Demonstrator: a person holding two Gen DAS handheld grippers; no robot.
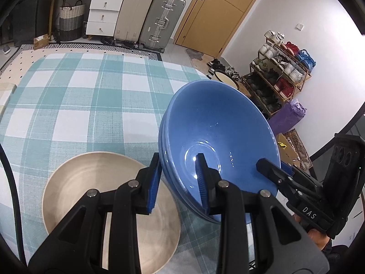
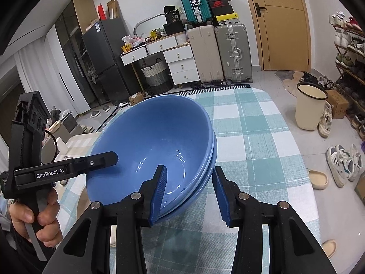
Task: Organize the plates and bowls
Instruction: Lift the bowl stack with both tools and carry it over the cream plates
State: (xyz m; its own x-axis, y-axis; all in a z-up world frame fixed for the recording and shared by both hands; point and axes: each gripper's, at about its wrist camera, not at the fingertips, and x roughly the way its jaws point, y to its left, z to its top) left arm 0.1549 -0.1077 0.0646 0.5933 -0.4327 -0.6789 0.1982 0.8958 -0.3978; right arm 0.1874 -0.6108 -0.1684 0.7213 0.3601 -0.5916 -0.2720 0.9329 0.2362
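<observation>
The left gripper (image 2: pixel 100 162) reads "GenRobot.AI", the right gripper (image 1: pixel 273 173) "DAS", and a black box (image 2: pixel 174 14) "36".
</observation>
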